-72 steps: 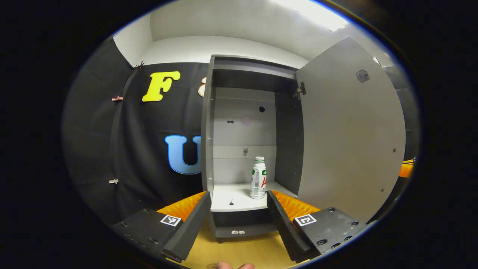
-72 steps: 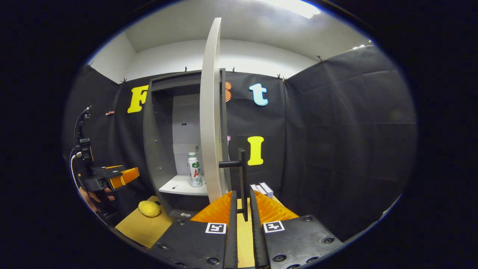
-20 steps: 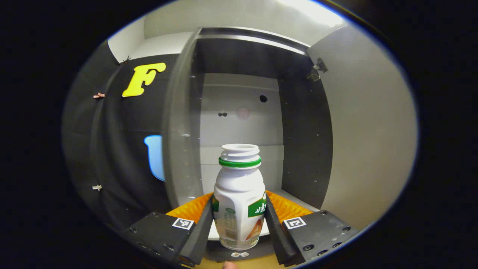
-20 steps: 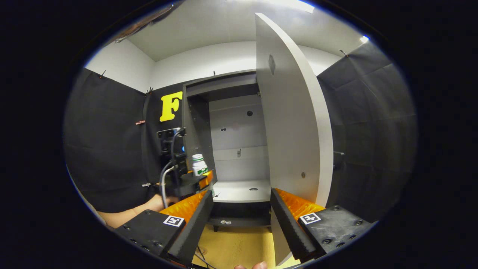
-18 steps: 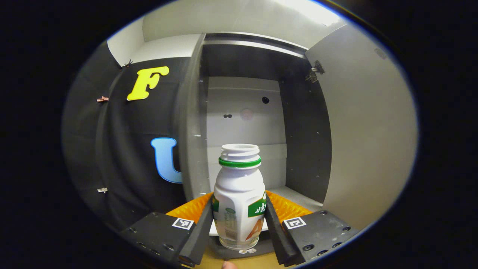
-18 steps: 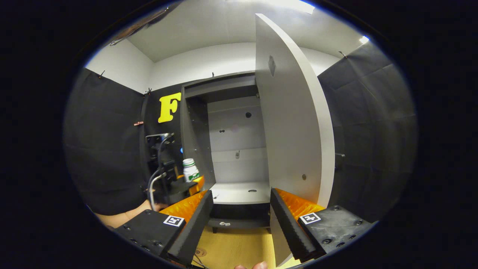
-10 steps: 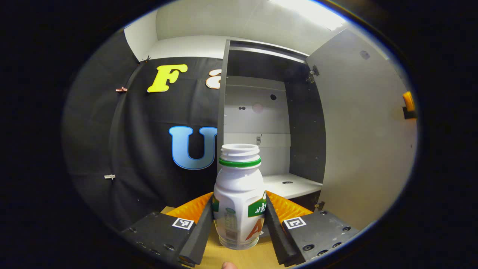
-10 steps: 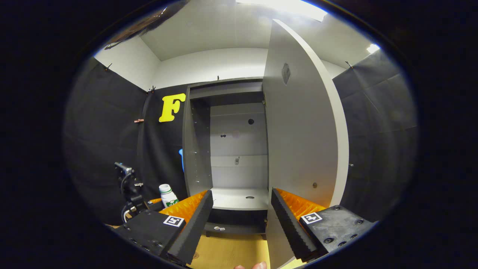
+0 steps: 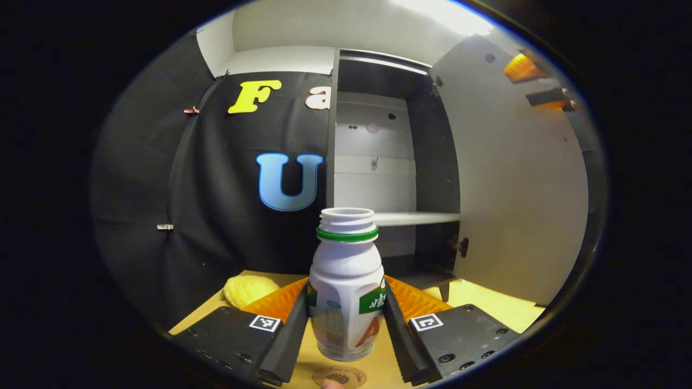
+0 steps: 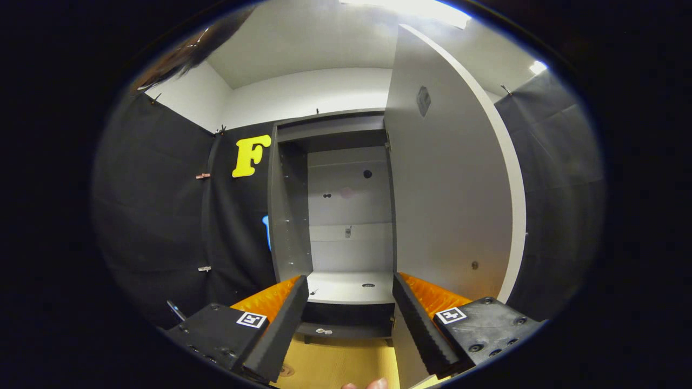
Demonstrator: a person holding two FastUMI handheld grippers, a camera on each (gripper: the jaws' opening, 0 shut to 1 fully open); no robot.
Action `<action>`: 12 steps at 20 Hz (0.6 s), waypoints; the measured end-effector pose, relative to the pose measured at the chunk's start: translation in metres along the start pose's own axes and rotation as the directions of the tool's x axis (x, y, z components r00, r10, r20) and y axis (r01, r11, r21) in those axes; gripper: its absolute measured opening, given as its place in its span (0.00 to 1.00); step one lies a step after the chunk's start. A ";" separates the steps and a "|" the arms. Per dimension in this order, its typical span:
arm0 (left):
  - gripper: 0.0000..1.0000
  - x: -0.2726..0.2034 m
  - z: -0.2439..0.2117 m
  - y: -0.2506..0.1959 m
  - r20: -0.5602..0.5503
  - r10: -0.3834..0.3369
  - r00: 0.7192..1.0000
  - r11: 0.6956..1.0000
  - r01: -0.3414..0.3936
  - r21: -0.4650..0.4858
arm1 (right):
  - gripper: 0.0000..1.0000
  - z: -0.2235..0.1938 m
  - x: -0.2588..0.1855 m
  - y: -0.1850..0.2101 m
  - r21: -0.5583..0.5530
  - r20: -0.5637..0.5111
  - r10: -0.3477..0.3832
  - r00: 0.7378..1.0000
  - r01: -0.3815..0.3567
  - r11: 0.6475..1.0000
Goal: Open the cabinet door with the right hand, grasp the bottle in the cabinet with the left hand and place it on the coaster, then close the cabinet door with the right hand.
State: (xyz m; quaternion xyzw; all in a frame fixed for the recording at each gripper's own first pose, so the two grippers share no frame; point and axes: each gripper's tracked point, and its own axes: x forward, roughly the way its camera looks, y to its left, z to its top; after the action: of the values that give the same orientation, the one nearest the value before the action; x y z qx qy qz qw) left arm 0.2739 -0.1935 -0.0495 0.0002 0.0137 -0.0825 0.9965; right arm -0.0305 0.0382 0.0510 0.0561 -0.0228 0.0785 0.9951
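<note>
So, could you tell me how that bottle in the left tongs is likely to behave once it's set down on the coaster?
The bottle looks like thin plastic and mostly empty, its lower part see-through, so probably light. Tall with a narrow base, it may tip if released off-level on the coaster. Its smooth wall could slip in the left tongs.

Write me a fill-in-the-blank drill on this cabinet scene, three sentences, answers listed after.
1. The left tongs are shut on the ____.
2. The cabinet door stands ____.
3. The right tongs, empty, have their jaws ____, facing the cabinet and its bare shelf.

Missing words: bottle; open; open
</note>
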 end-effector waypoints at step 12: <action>0.73 -0.006 -0.004 0.003 -0.080 0.002 0.997 1.000 -0.003 -0.016 | 0.97 -0.004 0.006 0.012 -0.102 -0.050 0.033 0.998 -0.038 0.994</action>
State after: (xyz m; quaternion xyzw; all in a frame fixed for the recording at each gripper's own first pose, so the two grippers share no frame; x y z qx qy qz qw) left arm 0.2687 -0.1899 -0.0538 -0.0046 0.0540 -0.0812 0.9952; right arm -0.0267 0.0510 0.0486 0.0023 -0.0035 0.0963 0.9953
